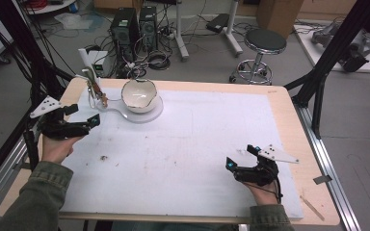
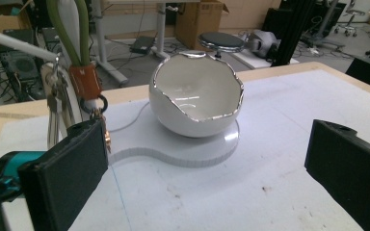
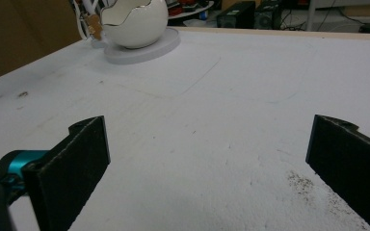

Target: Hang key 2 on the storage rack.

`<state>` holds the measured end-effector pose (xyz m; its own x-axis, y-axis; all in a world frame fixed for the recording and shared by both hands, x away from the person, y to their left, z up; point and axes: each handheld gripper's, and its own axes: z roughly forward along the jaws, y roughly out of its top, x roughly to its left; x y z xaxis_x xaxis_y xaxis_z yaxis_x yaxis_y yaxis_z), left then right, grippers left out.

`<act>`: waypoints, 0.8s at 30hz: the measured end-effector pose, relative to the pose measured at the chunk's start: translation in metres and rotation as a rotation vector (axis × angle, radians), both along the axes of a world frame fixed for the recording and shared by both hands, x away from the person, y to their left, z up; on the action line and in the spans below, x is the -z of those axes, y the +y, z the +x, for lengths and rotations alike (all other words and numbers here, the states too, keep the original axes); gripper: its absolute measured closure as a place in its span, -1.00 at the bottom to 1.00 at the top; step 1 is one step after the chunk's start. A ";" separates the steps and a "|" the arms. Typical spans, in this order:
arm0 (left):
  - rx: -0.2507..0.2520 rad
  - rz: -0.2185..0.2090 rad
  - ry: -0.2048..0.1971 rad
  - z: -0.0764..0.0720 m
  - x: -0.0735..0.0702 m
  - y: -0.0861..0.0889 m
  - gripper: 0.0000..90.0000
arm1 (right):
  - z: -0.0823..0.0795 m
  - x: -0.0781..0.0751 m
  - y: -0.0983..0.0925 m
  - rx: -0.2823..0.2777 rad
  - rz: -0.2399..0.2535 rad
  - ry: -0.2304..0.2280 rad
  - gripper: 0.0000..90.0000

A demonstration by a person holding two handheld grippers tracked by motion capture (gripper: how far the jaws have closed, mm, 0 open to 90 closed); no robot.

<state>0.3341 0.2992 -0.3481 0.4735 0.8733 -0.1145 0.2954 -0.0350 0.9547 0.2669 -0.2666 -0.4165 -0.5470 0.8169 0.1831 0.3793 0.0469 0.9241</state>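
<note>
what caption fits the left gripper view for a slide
Open left gripper faces an eggshell-shaped bowl beside hanging keys.

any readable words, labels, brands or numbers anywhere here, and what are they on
There is no readable text in these pictures.
The egg-shaped white bowl and its white base carry no print.
The brown tag on the bunch of keys shows no legible mark; it is too blurred to tell.
The computer towers on the floor and the cardboard box are too small to read.
Both claws, left and right, bear no lettering.
</note>
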 end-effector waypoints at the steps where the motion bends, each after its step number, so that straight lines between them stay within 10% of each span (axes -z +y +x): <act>1: -0.002 0.005 -0.003 -0.002 0.002 0.000 -0.96 | 0.000 0.000 0.000 -0.001 -0.001 -0.001 -0.99; 24: -0.059 0.037 -0.050 -0.046 0.040 0.004 -0.96 | -0.003 0.000 -0.004 0.010 -0.002 -0.017 -0.99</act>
